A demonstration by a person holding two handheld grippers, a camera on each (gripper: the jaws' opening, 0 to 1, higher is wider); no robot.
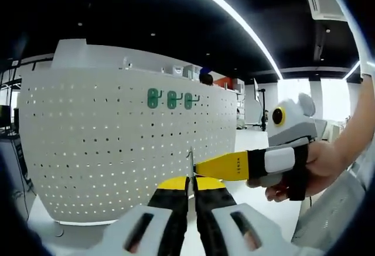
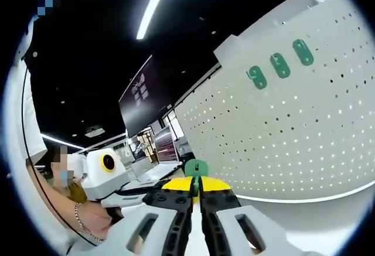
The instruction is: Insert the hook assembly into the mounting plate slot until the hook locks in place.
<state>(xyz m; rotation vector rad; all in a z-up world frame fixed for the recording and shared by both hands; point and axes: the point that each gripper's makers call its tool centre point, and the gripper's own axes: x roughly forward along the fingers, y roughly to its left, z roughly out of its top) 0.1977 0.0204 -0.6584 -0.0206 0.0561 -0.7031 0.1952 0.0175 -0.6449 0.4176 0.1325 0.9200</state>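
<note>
Before the pegboard [image 1: 117, 150], left tool [image 1: 190, 181] pinching thin hook wire [image 1: 191, 165], right tool [image 2: 195, 187] clamping green hook [image 2: 195, 168].

Two gripper-mounted fisheye views, both aimed at one board.

Left gripper view looks forward along its own black-and-yellow jaws, facing the white perforated pegboard panel [image 1: 126, 144] nearly square-on from close range, three green plastic hooks [image 1: 170, 99] high on it; the right gripper [image 1: 196, 168] enters from the right. Right gripper view faces the same panel [image 2: 293, 133] obliquely, rolled, so the hooks [image 2: 280, 65] run diagonally. Shared: pegboard, hooks, dark ceiling with strip lights [image 1: 234, 16].
</note>
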